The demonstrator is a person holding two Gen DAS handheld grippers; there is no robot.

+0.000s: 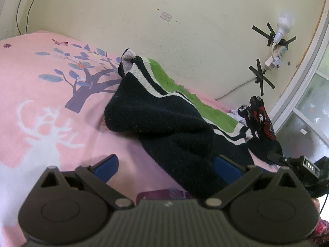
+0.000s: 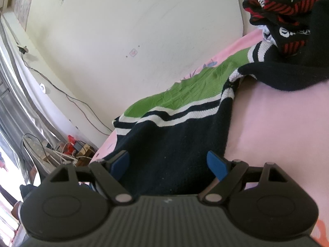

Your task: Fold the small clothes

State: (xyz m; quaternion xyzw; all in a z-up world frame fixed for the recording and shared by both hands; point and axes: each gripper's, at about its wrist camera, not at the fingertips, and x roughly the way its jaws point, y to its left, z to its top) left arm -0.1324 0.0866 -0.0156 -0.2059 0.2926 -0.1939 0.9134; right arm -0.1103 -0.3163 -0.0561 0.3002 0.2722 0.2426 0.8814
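Navy knit makes up most of the small striped garment [image 1: 164, 127], which lies on the pink bedsheet [image 1: 41, 103] with its long axis running from my grippers away toward the cream wall [image 1: 164, 20]. In my left view it stretches from near, between my fingers, up and leftwards to a bunched white-and-navy end [image 1: 129, 59] at the far edge of the bed, close to the wall. In my right view the same garment [image 2: 174, 140] runs from my fingers away and to the right.

No containers are in either view; the clothes sit straight on the sheet.

It has a textured weave: a dark navy body, two thin white stripes with navy between them, then a broad green band [image 1: 205, 105] along the wall side. It is rumpled, with one navy fold humped up in the middle of my left view.

My left gripper [image 1: 166, 168] stands wide open; its blue pads [image 1: 109, 166] are well apart and a navy fold lies across the gap, covering part of the right-hand pad. I hold nothing.

My right gripper [image 2: 170, 164] is also spread wide, with the navy cloth lying between its blue pads [image 2: 216, 164]; the pads do not press it.

A second heap, a black garment with red and white print [image 2: 283, 10], is piled at the far right, touching the striped one.
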